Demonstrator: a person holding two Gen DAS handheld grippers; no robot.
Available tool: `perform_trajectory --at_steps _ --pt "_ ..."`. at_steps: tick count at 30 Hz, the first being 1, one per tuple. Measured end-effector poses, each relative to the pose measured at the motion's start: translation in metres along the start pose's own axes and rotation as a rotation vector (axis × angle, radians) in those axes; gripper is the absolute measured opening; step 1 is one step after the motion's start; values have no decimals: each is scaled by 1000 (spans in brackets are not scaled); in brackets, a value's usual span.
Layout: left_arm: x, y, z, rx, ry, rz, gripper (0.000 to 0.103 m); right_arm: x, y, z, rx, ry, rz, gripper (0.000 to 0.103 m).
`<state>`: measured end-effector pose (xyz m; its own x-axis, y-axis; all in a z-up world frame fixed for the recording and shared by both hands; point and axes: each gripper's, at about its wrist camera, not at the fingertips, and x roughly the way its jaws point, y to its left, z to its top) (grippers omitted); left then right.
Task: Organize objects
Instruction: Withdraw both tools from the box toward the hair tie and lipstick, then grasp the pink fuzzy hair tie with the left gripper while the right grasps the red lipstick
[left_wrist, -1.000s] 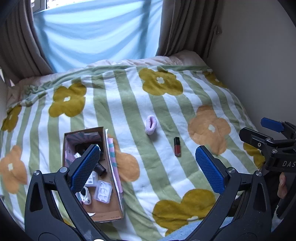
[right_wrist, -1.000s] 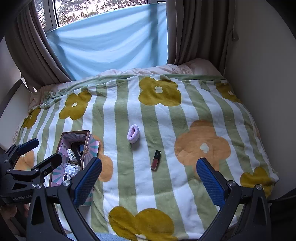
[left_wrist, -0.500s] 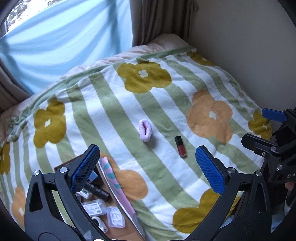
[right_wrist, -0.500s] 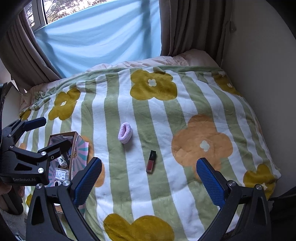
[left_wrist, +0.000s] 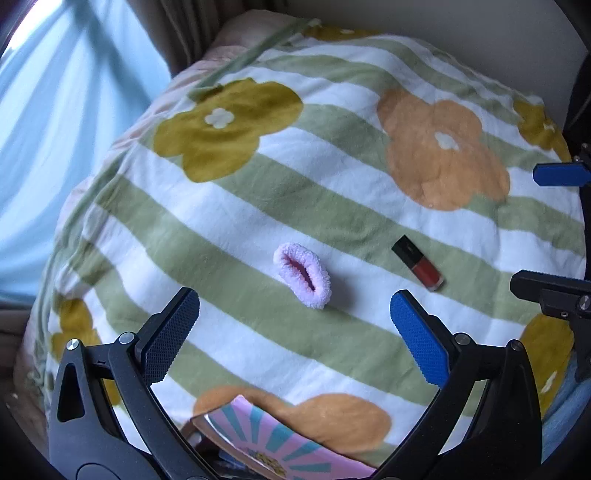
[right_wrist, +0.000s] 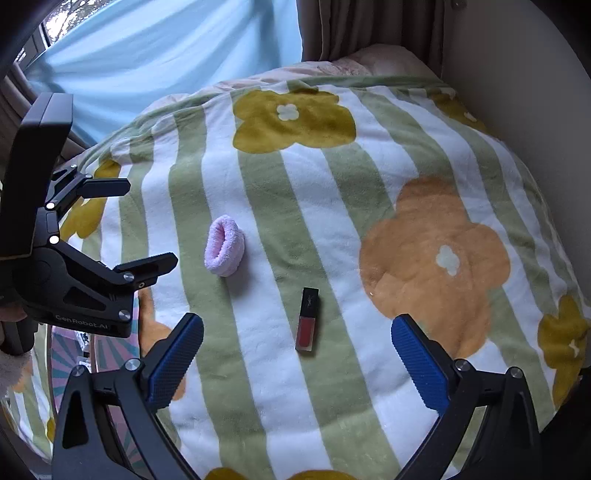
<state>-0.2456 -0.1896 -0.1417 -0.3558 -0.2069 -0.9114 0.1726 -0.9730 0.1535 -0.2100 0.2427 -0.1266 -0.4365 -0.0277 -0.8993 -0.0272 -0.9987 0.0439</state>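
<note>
Scrunchie (left_wrist: 302, 275), pink and fluffy, lies on the flowered bed blanket (left_wrist: 332, 177) just ahead of the left gripper (left_wrist: 293, 332), roughly centred between its widely spread, empty jaws. Lip gloss tube (right_wrist: 307, 319) rests flat just ahead of the right gripper (right_wrist: 297, 363), likewise between wide-open jaws that hold nothing. The patterned box (left_wrist: 266, 450) sits directly below the left gripper, only its pink-and-teal edge showing. This looks like the approach step before a pick-up. Next, each gripper probably needs to descend over its item and close, the right one squeezing across the tube's narrow width.
</note>
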Motion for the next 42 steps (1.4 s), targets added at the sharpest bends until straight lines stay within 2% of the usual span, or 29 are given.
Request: perform_trajectory --at_steps 6,10,14,16,18,23,25,29,34,42 --pt "70 -8 4 190 40 -36 103 63 -4 -6 62 49 -15 92" --pt "107 -14 6 313 59 -62 103 101 -6 -13 91 87 -27 82" --pt "136 -17 5 398 86 -94 103 130 -13 -21 124 119 -52 78" --pt "148 -19 3 432 95 -103 102 140 -17 -26 147 134 -46 72" --pt "158 -18 2 441 112 -132 98 149 -19 -30 156 146 -39 64" --pt "175 -21 -1 461 152 -160 70 161 -17 -36 135 162 -45 48" --pt "177 -22 -2 466 145 -166 65 162 -16 -37 121 160 -48 32" --pt "177 -21 -2 453 145 -163 53 160 -15 -37 113 152 -52 19" --pt "173 -15 -2 423 151 -157 45 148 -18 -38 119 141 -43 18" --pt "146 -8 -8 356 134 -142 45 114 -22 -34 94 104 -36 18"
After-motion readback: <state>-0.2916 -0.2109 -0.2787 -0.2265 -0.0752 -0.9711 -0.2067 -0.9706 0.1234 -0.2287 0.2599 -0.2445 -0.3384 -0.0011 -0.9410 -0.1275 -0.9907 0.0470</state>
